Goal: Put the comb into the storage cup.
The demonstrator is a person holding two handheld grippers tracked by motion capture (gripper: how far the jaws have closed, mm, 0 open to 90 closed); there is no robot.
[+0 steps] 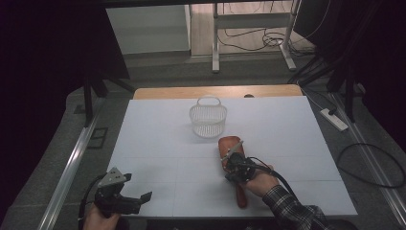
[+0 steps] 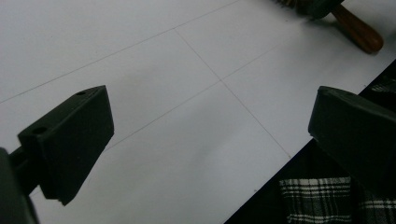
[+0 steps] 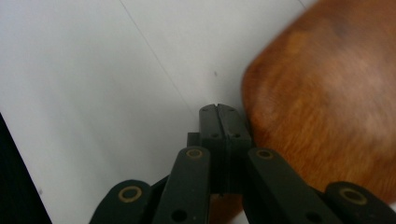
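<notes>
Since we're scanning from the left, our left gripper [image 1: 125, 197] sits at the near left corner of the white table [image 1: 158, 143], jaws spread wide with nothing between them and loads of bare surface around it. Mid-table, near the far edge, there's a white basket [image 1: 208, 120] on its own. Just right of that, our right gripper [image 1: 235, 155] has its jaws pressed together, empty, hovering over the wooden spatula [image 1: 231, 146], whose handle reaches almost to the near edge.

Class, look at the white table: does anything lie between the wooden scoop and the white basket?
Nothing visible does. The wooden scoop, under the shut right gripper, lies just short of the white basket, with bare table between them.
</notes>
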